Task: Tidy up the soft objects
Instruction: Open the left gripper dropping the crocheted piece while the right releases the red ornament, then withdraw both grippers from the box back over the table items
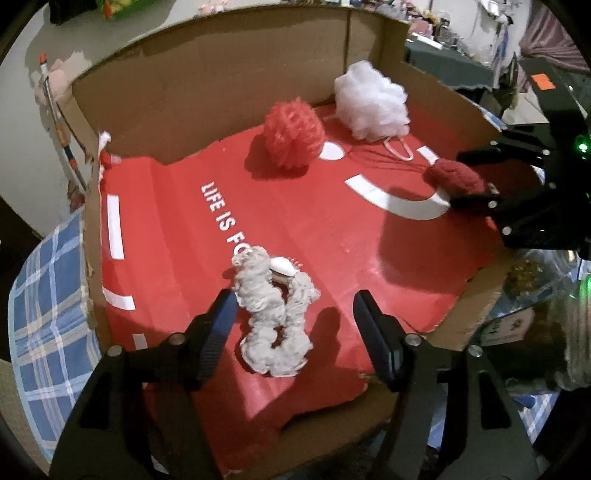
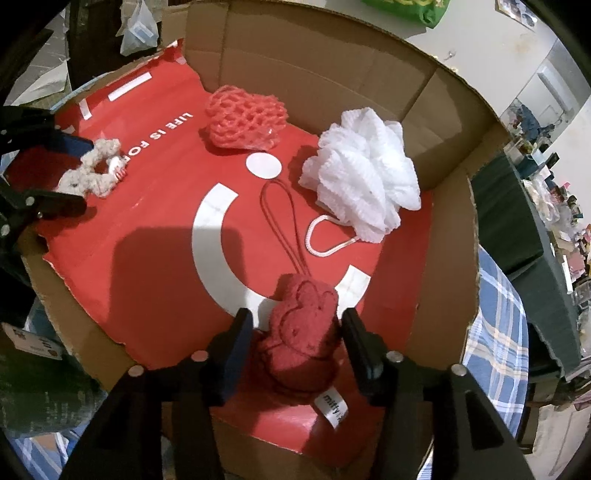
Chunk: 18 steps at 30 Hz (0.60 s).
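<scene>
A cardboard box (image 1: pixel 207 85) lined with a red sheet (image 1: pixel 295 221) holds a white pouf (image 2: pixel 364 173) and a red pouf (image 2: pixel 243 118). The left gripper (image 1: pixel 295 321) stands open around a beige scrunchie (image 1: pixel 275 317). The right gripper (image 2: pixel 297 339) stands open around a red plush (image 2: pixel 301 336), not pressing it.

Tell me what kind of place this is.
Most likely a lived-in room at home, not a lab: a blue plaid cloth covers the table under the shallow cardboard box, household clutter crowds a dark-covered side table, and a green bag sits behind.
</scene>
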Each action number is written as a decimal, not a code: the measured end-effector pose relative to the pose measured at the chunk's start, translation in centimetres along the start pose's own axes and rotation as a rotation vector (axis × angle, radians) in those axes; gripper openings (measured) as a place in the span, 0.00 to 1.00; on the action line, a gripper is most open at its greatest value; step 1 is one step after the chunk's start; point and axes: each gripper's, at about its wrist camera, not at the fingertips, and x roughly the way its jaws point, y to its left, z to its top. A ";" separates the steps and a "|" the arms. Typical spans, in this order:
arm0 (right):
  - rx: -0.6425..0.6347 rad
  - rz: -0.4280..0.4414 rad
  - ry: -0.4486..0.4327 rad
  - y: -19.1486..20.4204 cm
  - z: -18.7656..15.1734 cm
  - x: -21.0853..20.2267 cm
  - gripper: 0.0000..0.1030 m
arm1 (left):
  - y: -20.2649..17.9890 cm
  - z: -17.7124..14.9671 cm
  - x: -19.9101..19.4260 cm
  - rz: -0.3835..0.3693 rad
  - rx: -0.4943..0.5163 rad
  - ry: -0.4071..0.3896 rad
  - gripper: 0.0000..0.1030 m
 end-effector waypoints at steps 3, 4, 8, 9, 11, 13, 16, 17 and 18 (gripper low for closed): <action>0.014 -0.003 -0.023 -0.1 0.0 -0.9 0.65 | -0.2 0.1 -0.9 0.007 -0.003 -0.019 0.62; 0.021 -0.004 -0.030 -0.2 0.0 -1.3 0.65 | -0.1 0.1 -1.3 0.000 -0.009 -0.024 0.63; 0.056 -0.014 -0.072 -0.7 -0.2 -3.5 0.70 | -0.3 -0.3 -3.6 -0.001 -0.039 -0.077 0.64; 0.067 -0.018 -0.086 -0.8 -0.3 -4.2 0.72 | -0.4 -0.5 -4.5 -0.001 -0.048 -0.098 0.69; 0.093 -0.017 -0.121 -0.9 -0.7 -6.0 0.76 | -0.7 -1.0 -6.2 -0.003 -0.067 -0.148 0.72; 0.115 -0.020 -0.156 -1.1 -1.2 -7.6 0.82 | -1.0 -1.2 -7.5 -0.007 -0.077 -0.180 0.72; 0.143 -0.032 -0.220 -1.2 -2.2 -10.6 0.89 | -2.1 -2.1 -9.7 0.005 -0.087 -0.243 0.79; 0.154 -0.038 -0.241 -1.1 -2.6 -11.6 0.90 | -2.7 -2.7 -10.7 0.011 -0.084 -0.273 0.80; 0.164 -0.044 -0.260 -1.1 -3.0 -12.5 0.91 | -3.0 -3.0 -11.3 0.015 -0.085 -0.290 0.82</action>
